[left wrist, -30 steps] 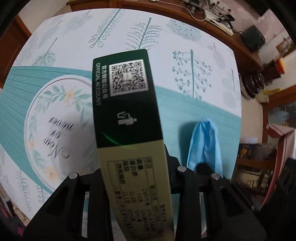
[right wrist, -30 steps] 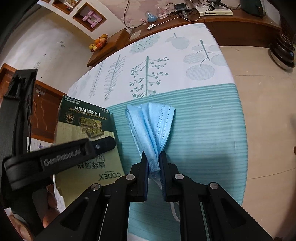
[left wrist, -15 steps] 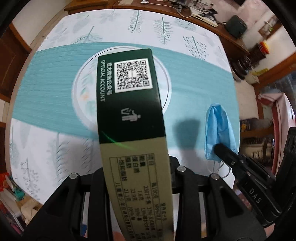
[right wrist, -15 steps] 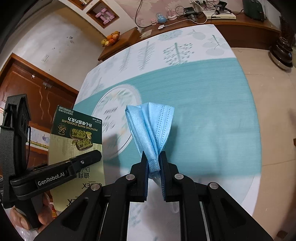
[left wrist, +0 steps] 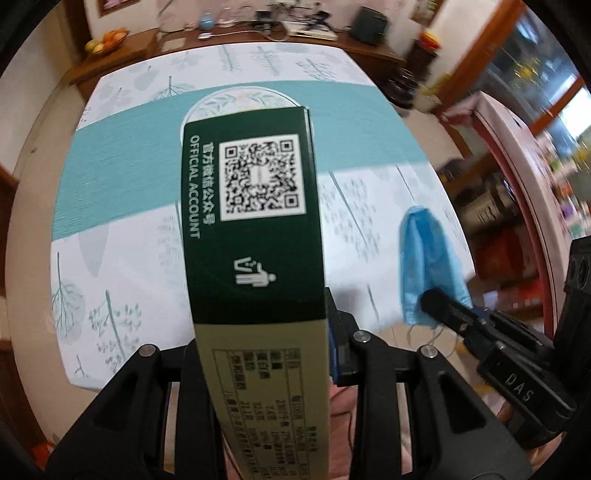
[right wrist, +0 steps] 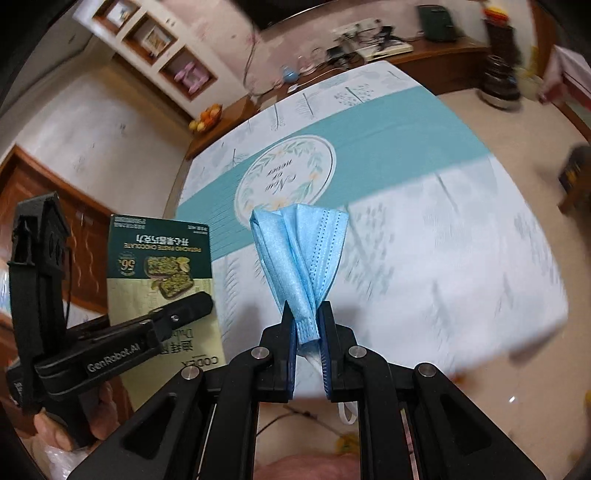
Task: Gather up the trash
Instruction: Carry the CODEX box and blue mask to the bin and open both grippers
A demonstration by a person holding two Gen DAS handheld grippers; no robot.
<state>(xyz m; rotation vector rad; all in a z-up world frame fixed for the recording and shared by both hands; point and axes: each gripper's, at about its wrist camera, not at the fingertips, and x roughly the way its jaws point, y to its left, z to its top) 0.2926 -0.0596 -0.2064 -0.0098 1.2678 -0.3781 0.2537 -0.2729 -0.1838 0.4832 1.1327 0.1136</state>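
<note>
A dark green and cream chocolate box [left wrist: 251, 229] fills the middle of the left wrist view, with my left gripper [left wrist: 260, 332] shut on its narrow sides. It hangs above the near part of the patterned table [left wrist: 129, 258]. In the right wrist view, a folded blue face mask [right wrist: 303, 251] sticks up from my right gripper [right wrist: 307, 325], pinched at its gathered end, with a white ear loop dangling below. Each view shows the other load too: the mask [left wrist: 424, 266] at the right, the box [right wrist: 159, 266] at the left beside the table's edge.
The table [right wrist: 443, 240] has a teal band with a round floral print. A wooden sideboard [left wrist: 295, 33] with cables and devices runs along the far wall, and a fruit bowl [left wrist: 107, 38] sits at its left. Tiled floor lies right of the table. A hand [right wrist: 55, 432] holds the left gripper.
Both grippers have risen and drawn back toward the table's near edge, carrying the box and the mask. The table looks farther below and the left gripper has rolled.
</note>
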